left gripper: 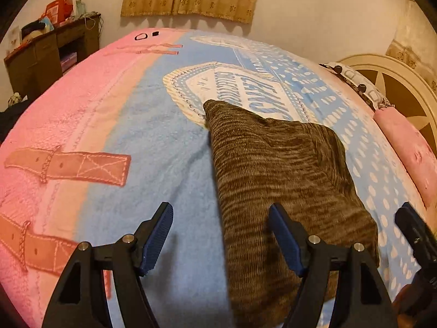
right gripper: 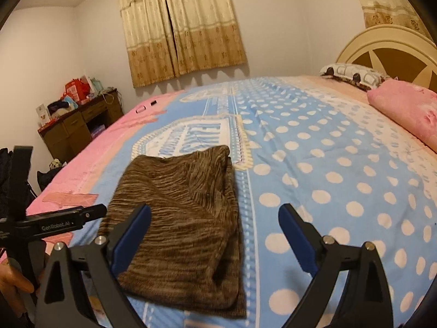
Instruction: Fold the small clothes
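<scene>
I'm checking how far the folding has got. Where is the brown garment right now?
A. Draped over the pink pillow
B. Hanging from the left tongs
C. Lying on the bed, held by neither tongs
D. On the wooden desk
C: the brown garment lies folded on the bed, with the left tongs and right tongs both open and empty.

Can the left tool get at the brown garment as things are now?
Probably yes. The left tool is open and hovers at the near left edge of the brown garment, which lies folded on the blanket. Nothing lies between them.
</scene>
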